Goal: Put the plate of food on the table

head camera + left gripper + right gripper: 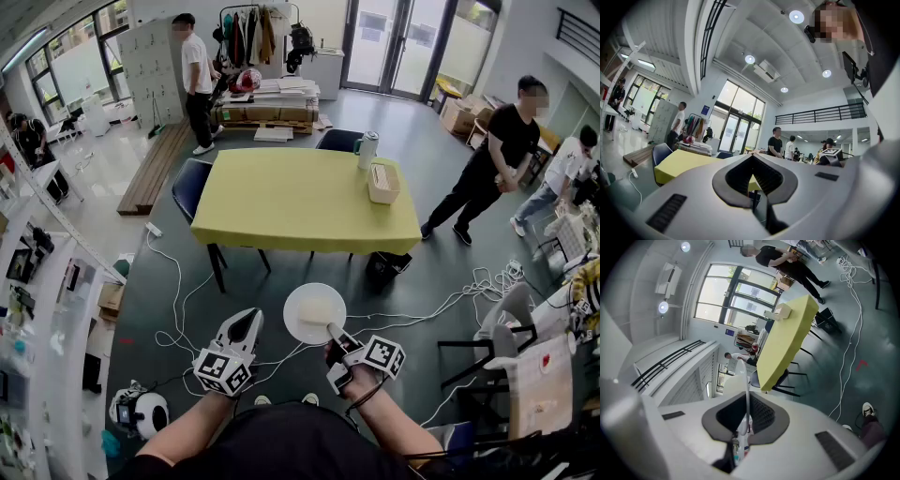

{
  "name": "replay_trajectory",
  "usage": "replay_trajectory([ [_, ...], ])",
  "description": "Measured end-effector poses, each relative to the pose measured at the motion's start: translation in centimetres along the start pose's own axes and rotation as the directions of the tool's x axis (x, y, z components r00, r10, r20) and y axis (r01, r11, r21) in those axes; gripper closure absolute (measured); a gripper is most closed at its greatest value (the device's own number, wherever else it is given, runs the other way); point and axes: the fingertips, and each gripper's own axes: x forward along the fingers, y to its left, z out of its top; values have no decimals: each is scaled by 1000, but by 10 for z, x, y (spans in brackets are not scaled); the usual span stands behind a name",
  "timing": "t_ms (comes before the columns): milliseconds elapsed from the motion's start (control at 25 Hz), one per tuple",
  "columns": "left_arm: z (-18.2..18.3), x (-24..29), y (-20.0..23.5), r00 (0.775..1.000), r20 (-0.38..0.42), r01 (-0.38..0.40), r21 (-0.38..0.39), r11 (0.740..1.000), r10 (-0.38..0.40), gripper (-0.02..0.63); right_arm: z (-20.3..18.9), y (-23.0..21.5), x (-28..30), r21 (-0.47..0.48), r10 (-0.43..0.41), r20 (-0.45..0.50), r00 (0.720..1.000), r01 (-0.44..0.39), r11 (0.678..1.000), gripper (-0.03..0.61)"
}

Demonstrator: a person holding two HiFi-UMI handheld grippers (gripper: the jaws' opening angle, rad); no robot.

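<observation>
A white plate (314, 313) with a pale slab of food on it is held level in the air, short of the yellow table (300, 197). My right gripper (335, 333) is shut on the plate's near rim. In the right gripper view the plate (745, 394) shows edge-on between the jaws, with the table (787, 341) beyond. My left gripper (246, 325) hangs to the plate's left, jaws closed with nothing between them; in the left gripper view (752, 157) the jaws meet at the tip and the table (679, 164) lies beyond.
On the table's far right stand a tissue box (382, 183) and a kettle (367, 149). Chairs (191, 187) sit around it. Cables (178, 309) trail over the floor. People stand at right (492, 164) and at the back (197, 80). Shelving (37, 309) lines the left.
</observation>
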Motion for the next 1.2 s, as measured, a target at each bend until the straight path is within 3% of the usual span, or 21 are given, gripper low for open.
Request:
replay_trajectory([
  [1200, -29, 18, -26, 999, -20, -28, -51, 998, 27, 606, 20, -15, -20, -16, 11, -10, 1000, -12, 1000, 554],
])
